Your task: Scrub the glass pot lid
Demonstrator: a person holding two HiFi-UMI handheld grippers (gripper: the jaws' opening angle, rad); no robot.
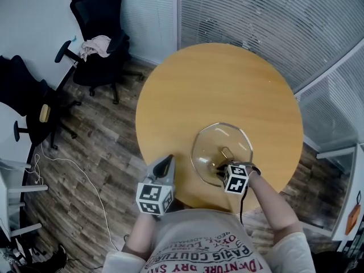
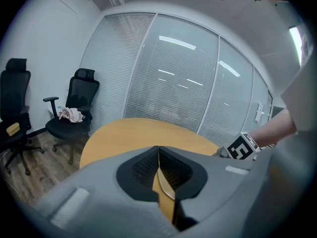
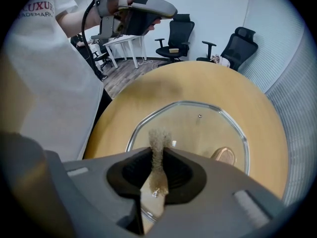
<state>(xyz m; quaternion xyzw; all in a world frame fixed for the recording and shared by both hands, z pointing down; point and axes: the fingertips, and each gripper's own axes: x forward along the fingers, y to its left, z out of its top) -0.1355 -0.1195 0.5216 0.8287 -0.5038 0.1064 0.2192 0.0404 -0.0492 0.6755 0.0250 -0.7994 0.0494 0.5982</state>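
The left hand-held gripper (image 2: 159, 156) hangs over the near edge of the round tabletop (image 1: 227, 78), jaws pressed together on nothing. Just right of it the glass lid (image 1: 219, 136) lies flat on the tabletop, knob (image 3: 225, 155) up. The right hand-held gripper (image 3: 158, 158) pinches a tan scrub pad (image 3: 159, 137) over the lid's near rim

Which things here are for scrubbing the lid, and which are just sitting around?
For the job:
- glass pot lid, lying on the round table
- tan scrub pad, pinched in the right gripper

Just sitting around:
- black chair on the floor
- crumpled cloth on that chair
- left gripper, shut on nothing
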